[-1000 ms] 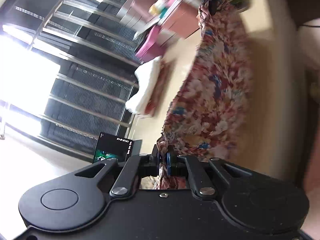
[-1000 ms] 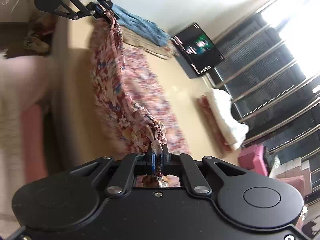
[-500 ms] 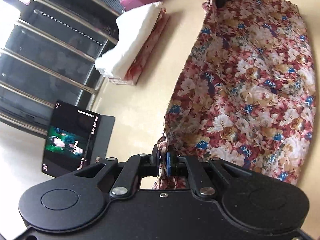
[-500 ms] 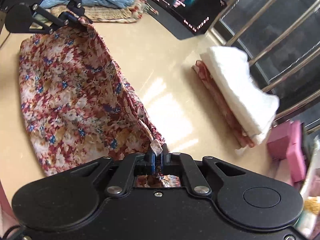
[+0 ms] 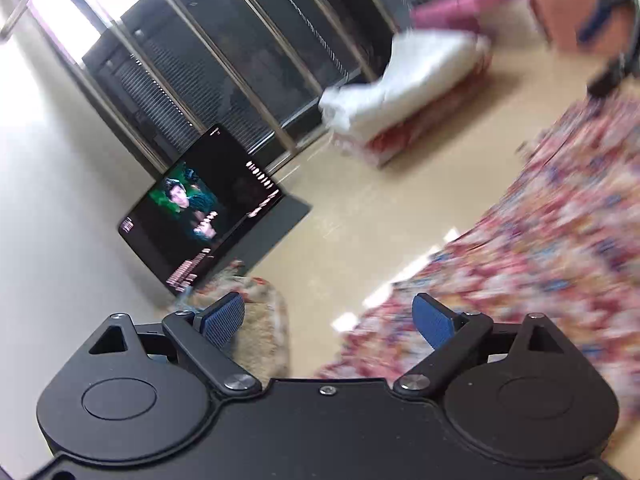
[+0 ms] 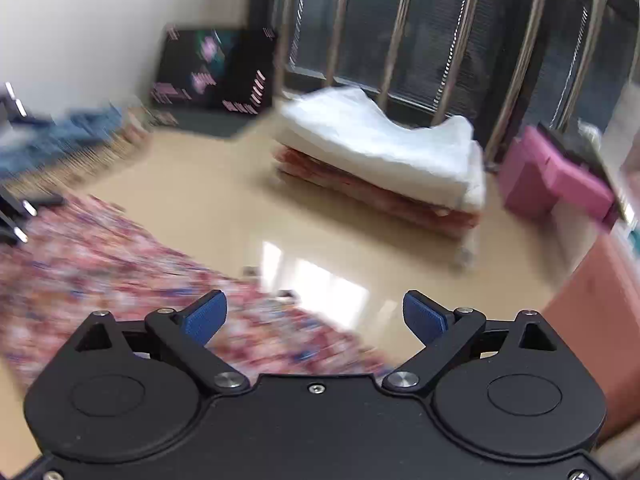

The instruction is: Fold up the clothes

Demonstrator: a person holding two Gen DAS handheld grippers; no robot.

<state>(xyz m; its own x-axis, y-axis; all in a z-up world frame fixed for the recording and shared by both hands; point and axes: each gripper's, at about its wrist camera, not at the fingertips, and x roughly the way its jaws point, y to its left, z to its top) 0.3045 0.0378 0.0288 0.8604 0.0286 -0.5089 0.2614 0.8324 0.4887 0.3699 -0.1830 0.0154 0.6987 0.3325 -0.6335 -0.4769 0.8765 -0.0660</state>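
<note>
The flowery cloth [image 5: 532,248] lies flat on the floor [image 5: 360,208], filling the right of my left view. My left gripper [image 5: 330,316] and right gripper [image 6: 316,314] just sprang apart, both empty. I should grab one edge gently next.

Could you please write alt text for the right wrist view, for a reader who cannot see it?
The right gripper stands open and empty above the floral garment, which is spread on the glossy beige floor. Beyond it lies a folded stack topped by a white cloth, before a barred window.
</note>
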